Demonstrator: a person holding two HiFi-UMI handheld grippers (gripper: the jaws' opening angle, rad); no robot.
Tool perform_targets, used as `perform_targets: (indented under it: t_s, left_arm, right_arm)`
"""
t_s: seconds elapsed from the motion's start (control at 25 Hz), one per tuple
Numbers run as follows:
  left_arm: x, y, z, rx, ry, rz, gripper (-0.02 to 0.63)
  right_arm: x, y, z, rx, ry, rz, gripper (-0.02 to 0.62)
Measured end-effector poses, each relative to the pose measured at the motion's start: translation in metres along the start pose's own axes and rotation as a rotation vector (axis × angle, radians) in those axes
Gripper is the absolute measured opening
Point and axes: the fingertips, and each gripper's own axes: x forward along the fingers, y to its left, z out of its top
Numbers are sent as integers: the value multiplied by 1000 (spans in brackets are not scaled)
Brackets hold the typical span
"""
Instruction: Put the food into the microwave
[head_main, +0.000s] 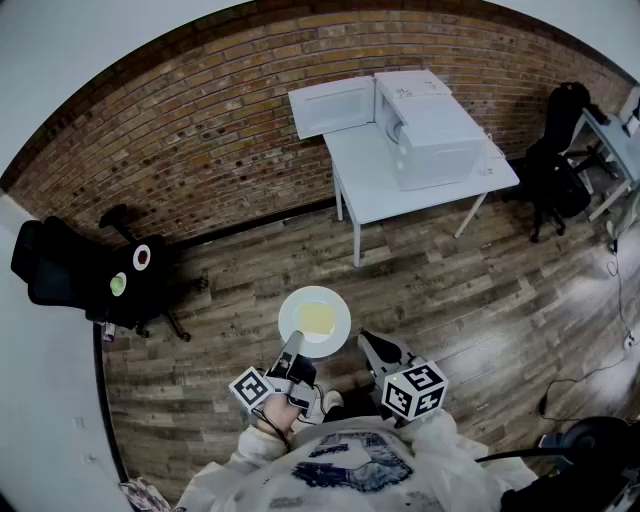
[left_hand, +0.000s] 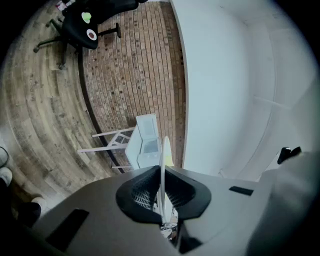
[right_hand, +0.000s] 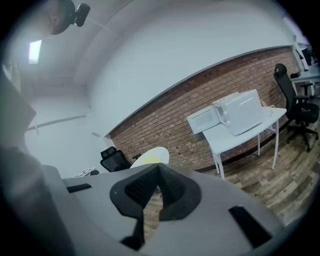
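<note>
Head view: my left gripper (head_main: 293, 347) pinches the near rim of the white plate (head_main: 300, 312) of yellow food (head_main: 318, 319) over the wooden floor (head_main: 450, 290), well apart from the table (head_main: 370, 175), whose far edge carries the open microwave (head_main: 430, 130). Left gripper view: my jaws clamp the plate, seen edge-on. Right gripper view: my right gripper (right_hand: 157, 170) is closed on nothing, just beside the plate.
</note>
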Motion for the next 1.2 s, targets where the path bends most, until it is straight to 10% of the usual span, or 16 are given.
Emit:
perform_targets:
  t_s: [1.2]
  left_arm:
    - [66,11,12,26,-136,23,25]
  right_arm:
    - [40,-73,45,15,7,121,14]
